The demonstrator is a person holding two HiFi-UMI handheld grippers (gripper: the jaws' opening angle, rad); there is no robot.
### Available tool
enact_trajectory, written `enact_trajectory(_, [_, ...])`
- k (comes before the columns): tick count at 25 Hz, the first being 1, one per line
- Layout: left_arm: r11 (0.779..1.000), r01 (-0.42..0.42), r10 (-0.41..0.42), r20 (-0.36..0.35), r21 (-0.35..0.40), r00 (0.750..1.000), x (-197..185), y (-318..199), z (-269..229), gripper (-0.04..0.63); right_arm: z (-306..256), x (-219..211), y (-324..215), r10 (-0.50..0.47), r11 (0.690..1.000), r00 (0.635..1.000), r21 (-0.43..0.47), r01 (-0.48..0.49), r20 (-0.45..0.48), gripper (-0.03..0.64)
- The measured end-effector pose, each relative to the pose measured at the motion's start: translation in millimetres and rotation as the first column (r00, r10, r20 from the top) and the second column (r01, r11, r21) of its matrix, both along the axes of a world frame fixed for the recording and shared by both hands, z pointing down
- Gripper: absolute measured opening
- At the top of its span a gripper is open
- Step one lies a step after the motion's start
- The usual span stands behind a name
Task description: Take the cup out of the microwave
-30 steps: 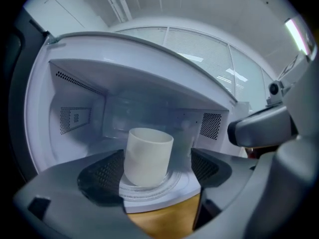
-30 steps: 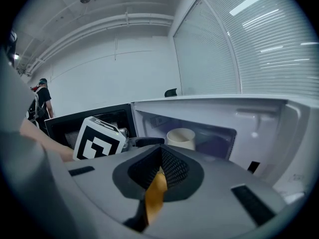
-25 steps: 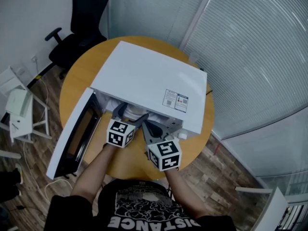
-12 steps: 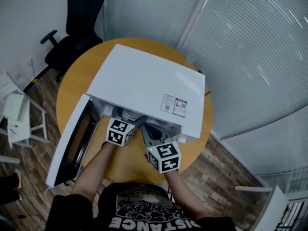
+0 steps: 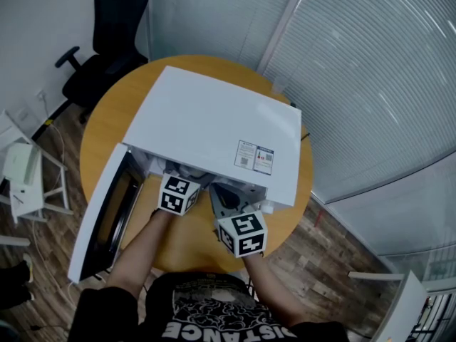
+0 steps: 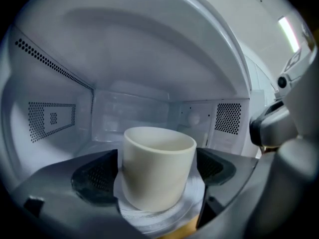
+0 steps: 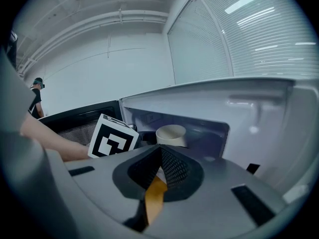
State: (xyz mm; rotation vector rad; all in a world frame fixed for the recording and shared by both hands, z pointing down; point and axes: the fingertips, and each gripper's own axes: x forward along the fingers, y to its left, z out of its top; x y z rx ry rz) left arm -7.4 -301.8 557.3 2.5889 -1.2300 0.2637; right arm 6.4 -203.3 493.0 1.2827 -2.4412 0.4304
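A white microwave point(image 5: 214, 127) stands on a round wooden table point(image 5: 185, 241) with its door point(image 5: 107, 205) swung open to the left. Inside it, a cream cup point(image 6: 158, 153) stands upright on the glass turntable point(image 6: 149, 215). My left gripper point(image 6: 157, 172) reaches into the cavity; its jaws are wide open, one pad on each side of the cup, neither clearly pressing on it. In the head view the microwave's top hides its fingertips. My right gripper point(image 7: 160, 156) hovers just outside the opening, shut on nothing. The cup point(image 7: 171, 133) shows beyond it.
A black office chair point(image 5: 107, 41) stands behind the table at the upper left. A small white stand point(image 5: 21, 169) sits on the floor at the left. Blinds and glass walls run along the right. The open door hangs past the table's left edge.
My left gripper has slid deeper into the microwave, so its fingers are now under the top panel. The right gripper has stayed put.
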Motion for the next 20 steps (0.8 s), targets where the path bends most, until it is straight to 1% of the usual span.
enact_trajectory(5, [1.000,0.029,-0.029,0.029,0.009,0.999,-3.8,-5.1,3.6,0.483,3.2,1.2,-0.3,0.004,1.000,1.000,-0.003,-0.004,0.004,0.015])
enact_trajectory(9, [0.999,0.046,-0.046,0.068,-0.002,0.997,-5.0,-6.7,7.2,0.483,4.7,1.3,2.0,0.005,1.000,1.000,-0.009,-0.005,0.002,0.015])
enact_trajectory(12, [0.998,0.062,-0.062,0.074,-0.006,0.995,-5.3,-8.0,5.2,0.480,5.9,2.8,2.9,0.009,1.000,1.000,-0.012,-0.009,-0.001,0.015])
enact_trajectory(14, [0.998,0.065,-0.064,0.079,-0.011,0.995,-5.7,-8.1,4.9,0.463,6.1,3.7,2.8,0.012,1.000,1.000,-0.012,-0.012,-0.001,0.015])
enact_trajectory(15, [0.998,0.064,-0.063,0.082,-0.008,0.995,-5.3,-8.2,3.1,0.434,5.8,3.8,2.6,0.013,1.000,1.000,-0.011,-0.013,-0.002,0.015])
enact_trajectory(20, [0.998,0.057,-0.057,0.097,-0.004,0.994,-5.5,-8.5,1.8,0.428,4.4,4.6,2.9,0.020,1.000,1.000,-0.009,-0.020,-0.004,0.015])
